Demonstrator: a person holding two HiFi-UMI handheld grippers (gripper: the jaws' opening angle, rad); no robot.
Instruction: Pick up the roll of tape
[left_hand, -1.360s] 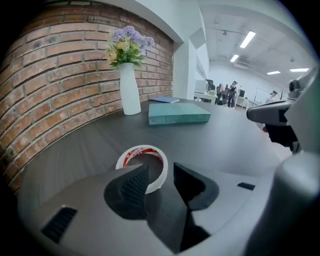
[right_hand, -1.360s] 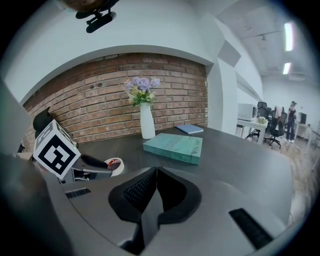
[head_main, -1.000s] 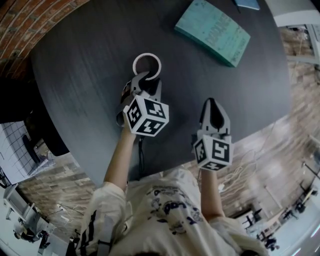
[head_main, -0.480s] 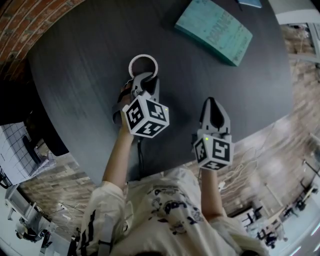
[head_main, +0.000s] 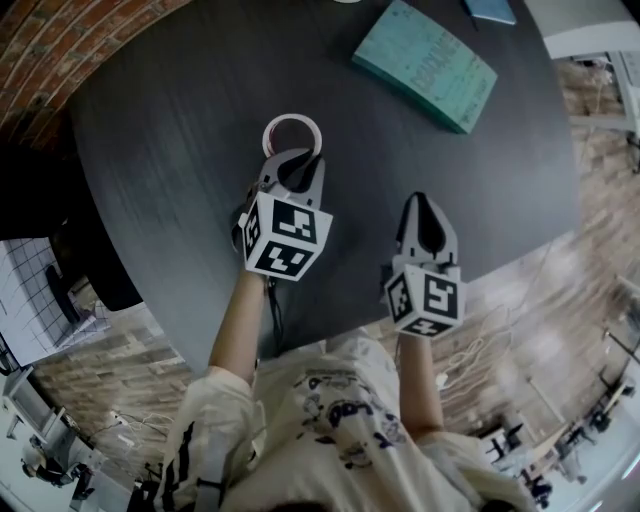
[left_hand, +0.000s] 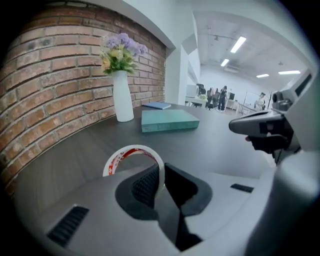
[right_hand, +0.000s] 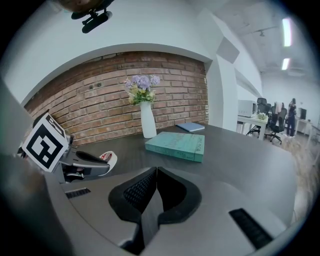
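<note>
The roll of tape (head_main: 292, 118), a white ring with red print, is at the middle of the dark round table (head_main: 170, 120). My left gripper (head_main: 293, 162) reaches it from the near side. In the left gripper view the jaws are closing, and the pads of my left gripper (left_hand: 161, 172) press on the near wall of the tape (left_hand: 132, 149), which tilts up off the table. My right gripper (head_main: 424, 205) hovers to the right near the table's front edge. It is shut with nothing in it, its pads (right_hand: 150, 182) together. The right gripper view shows the tape (right_hand: 109, 159) at its left.
A teal book (head_main: 425, 65) lies at the far right of the table, with a blue booklet (head_main: 495, 8) beyond it. A white vase of flowers (left_hand: 122, 95) stands by the brick wall. The table's edge runs just under both hands.
The left jaws have gone from wide apart around the tape's near wall to clamped on it. That hand has risen a little with the roll. The right gripper has stayed put.
</note>
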